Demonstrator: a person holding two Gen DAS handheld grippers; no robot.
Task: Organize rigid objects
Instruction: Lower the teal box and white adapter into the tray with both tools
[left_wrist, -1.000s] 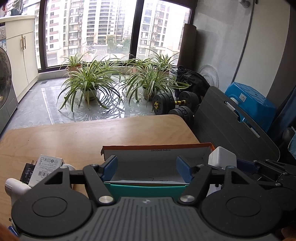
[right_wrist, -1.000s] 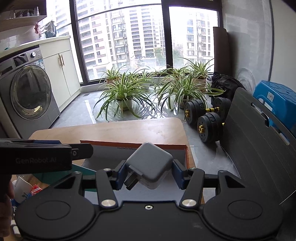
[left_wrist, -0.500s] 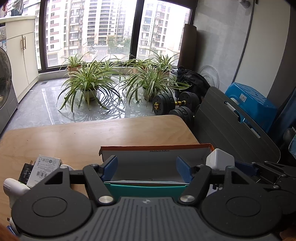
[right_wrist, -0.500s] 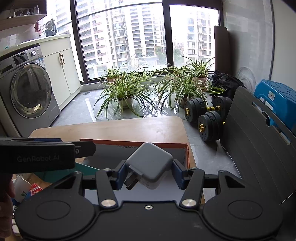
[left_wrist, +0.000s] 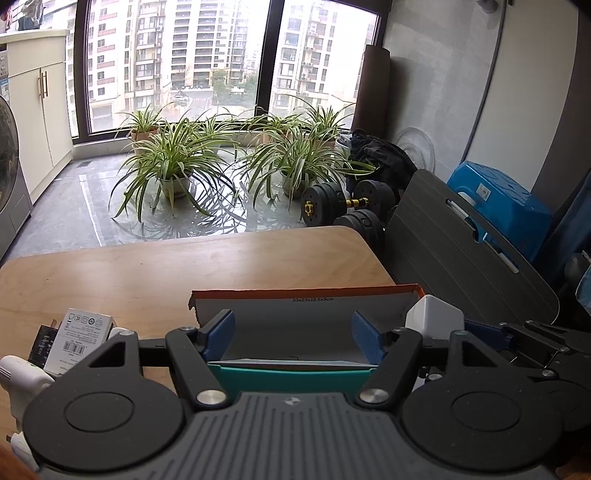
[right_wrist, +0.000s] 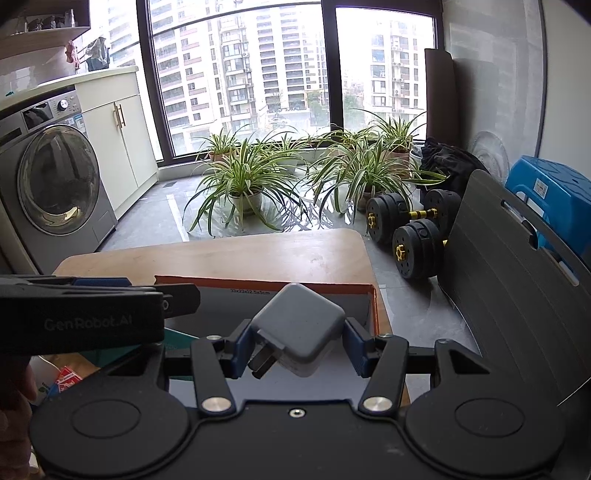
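Observation:
An open cardboard box with an orange rim (left_wrist: 303, 293) (right_wrist: 266, 284) stands on the wooden table (left_wrist: 184, 266). My right gripper (right_wrist: 297, 347) is shut on a grey-white plug charger (right_wrist: 299, 325), tilted, prongs pointing down-left, held over the box's right part. The left wrist view shows that charger (left_wrist: 432, 317) at the box's right corner. My left gripper (left_wrist: 291, 336) hovers over the box's near side, its blue pads closed on the ends of a teal box (left_wrist: 291, 376). In the right wrist view the left gripper (right_wrist: 92, 314) crosses from the left.
Left of the cardboard box lie a white labelled carton (left_wrist: 79, 332), a black adapter (left_wrist: 40, 339) and a white device (left_wrist: 22, 373). Off the table's right edge are a grey board (left_wrist: 461, 258), dumbbells (right_wrist: 406, 229) and a blue stool (left_wrist: 506, 206). Potted plants and a washing machine (right_wrist: 51, 177) stand beyond.

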